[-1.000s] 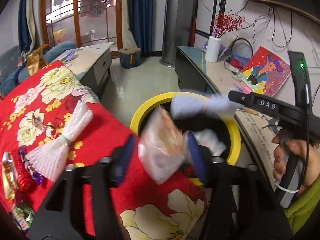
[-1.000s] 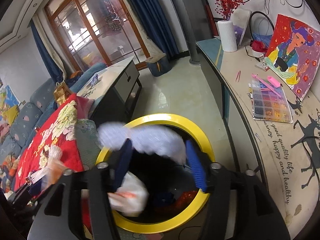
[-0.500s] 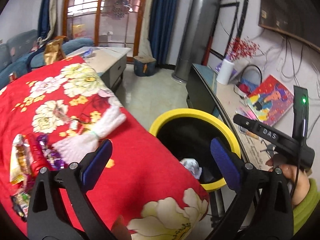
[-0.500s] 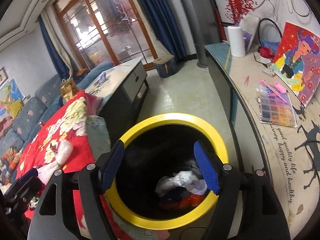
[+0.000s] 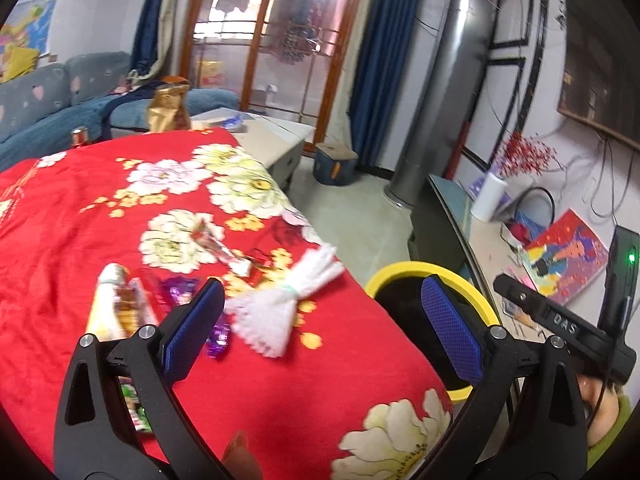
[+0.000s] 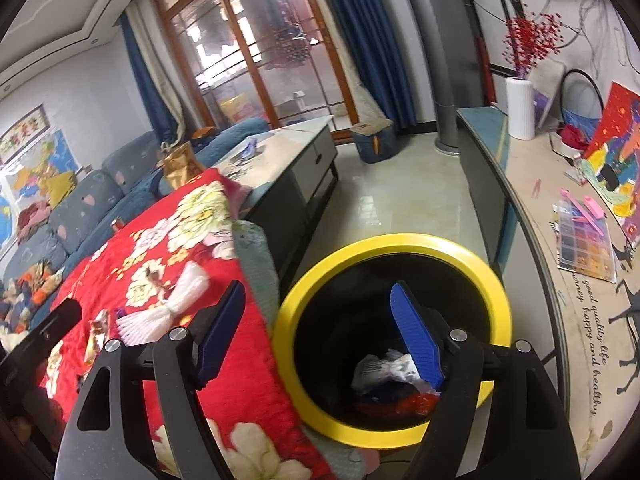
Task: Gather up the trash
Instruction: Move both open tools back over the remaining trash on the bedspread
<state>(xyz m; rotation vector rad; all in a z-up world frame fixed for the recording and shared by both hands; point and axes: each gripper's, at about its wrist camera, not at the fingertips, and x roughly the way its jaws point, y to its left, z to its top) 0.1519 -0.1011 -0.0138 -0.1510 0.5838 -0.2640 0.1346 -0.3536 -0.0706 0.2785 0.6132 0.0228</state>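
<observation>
Over the yellow-rimmed black bin (image 6: 394, 312), both grippers' jaws have just opened empty, load dropped; white foam net (image 5: 286, 306) at 11 o'clock goes next.

Left hand-held gripper (image 5: 320, 330): black frame, blue textured pads, silver screws. Right hand-held gripper (image 6: 320, 332): same build; housing marked "DAS", green light, black cable, green sleeve (image 5: 612, 436).

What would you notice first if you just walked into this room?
Probably the bright red flowered blanket filling the left, with a white foam net and candy wrappers lying on it. Right beside its edge stands the yellow-rimmed trash bin, with crumpled trash at the bottom.
</observation>
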